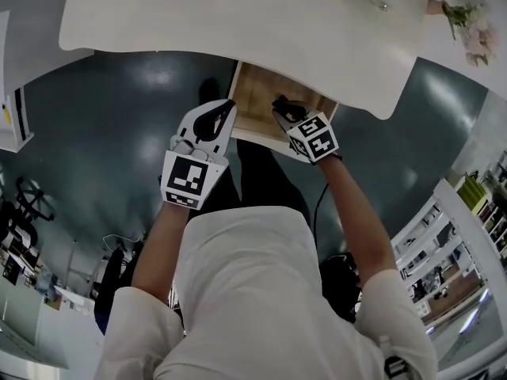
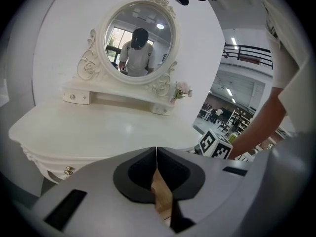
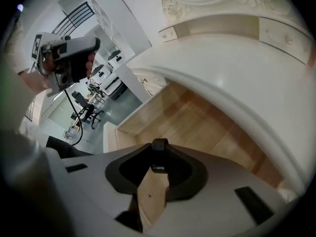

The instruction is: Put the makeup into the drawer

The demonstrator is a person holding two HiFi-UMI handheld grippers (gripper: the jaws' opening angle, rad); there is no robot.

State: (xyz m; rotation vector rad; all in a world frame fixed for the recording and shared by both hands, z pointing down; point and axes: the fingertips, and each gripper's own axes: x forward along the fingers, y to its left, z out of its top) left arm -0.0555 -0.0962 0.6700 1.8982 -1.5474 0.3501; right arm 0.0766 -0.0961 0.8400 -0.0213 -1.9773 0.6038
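An open wooden drawer [image 1: 255, 92] sticks out from under the white dressing table top [image 1: 238, 14]. My right gripper [image 1: 280, 106] hangs over the drawer, shut on a small black makeup tube [image 3: 159, 146] that stands upright between its pads. In the right gripper view the drawer's bare wooden bottom [image 3: 197, 122] lies just below the jaws. My left gripper [image 1: 227, 109] is at the drawer's left front corner, shut with nothing in it; its pads meet [image 2: 156, 157] in the left gripper view. The left gripper [image 3: 69, 58] also shows at the upper left of the right gripper view.
An oval mirror [image 2: 139, 43] in a carved white frame stands at the back of the table top [image 2: 98, 132], with a small flower bunch [image 2: 181, 89] to its right. A second closed drawer has a brass knob [image 2: 69, 171]. Dark floor surrounds the table; shelving [image 1: 444, 252] stands right.
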